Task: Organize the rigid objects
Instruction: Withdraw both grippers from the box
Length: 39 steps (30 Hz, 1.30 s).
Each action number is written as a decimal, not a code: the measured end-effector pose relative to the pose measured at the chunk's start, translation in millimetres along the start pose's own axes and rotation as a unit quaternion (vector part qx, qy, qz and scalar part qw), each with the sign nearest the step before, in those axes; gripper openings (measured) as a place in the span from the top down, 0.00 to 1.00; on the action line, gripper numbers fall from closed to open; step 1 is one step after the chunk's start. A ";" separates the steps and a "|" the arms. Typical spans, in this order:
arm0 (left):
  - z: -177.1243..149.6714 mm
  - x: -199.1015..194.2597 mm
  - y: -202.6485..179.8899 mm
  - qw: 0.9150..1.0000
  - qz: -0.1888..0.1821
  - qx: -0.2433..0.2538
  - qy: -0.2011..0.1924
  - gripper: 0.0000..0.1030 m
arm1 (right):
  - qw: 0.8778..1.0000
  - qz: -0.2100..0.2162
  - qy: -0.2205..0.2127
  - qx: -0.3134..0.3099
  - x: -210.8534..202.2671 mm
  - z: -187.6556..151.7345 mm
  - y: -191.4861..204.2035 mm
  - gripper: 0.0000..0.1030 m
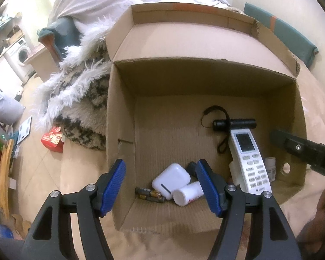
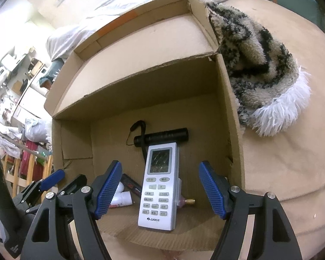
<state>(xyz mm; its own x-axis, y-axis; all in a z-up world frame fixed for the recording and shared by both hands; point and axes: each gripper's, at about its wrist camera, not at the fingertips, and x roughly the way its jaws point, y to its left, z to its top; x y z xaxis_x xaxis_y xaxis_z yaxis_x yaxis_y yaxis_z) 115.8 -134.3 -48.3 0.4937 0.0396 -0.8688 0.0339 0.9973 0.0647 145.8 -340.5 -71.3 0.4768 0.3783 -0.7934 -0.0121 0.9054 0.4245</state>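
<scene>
An open cardboard box (image 1: 123,130) holds the rigid items. In its near left corner lie a white earbud case (image 1: 171,179), a white bottle (image 1: 188,194) on its side and some batteries (image 1: 149,194). A white remote (image 1: 249,162) leans across a black flashlight (image 1: 234,124) on the right. My left gripper (image 1: 162,184) hovers open above the case and bottle, gripping nothing. In the right wrist view my right gripper (image 2: 160,190) stands open over the remote (image 2: 159,186), its pads clear of it. The left gripper (image 2: 52,179) shows at that view's left edge.
The box (image 2: 140,86) sits on a beige cushion (image 2: 281,162). A shaggy patterned blanket (image 1: 82,99) (image 2: 260,65) is piled against its side. A small brass-tipped item (image 2: 188,201) lies beside the remote. A red pack (image 1: 53,139) and a wooden frame (image 1: 4,173) stand on the floor.
</scene>
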 end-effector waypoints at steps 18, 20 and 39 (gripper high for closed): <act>-54.4 -28.8 8.8 1.000 -0.007 -0.024 0.019 0.37 | 0.999 -0.016 0.024 0.015 -41.8 -72.1 -8.1 0.25; -59.6 -27.4 12.3 0.999 -0.016 -0.036 0.031 0.37 | 0.999 -0.019 0.034 0.027 -38.7 -78.8 -12.1 0.25; -60.8 -21.8 38.7 0.990 -0.015 -0.123 0.065 0.37 | 0.987 -0.045 0.145 0.044 45.8 -93.3 0.4 0.25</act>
<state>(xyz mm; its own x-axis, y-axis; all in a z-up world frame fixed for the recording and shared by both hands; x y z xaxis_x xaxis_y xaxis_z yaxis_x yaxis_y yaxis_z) 53.5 -92.8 -56.8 0.3783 0.0011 -0.9257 -0.1744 0.9822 -0.0701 85.6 -304.8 -148.1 0.2015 0.3487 -0.9153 0.1015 0.9220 0.3736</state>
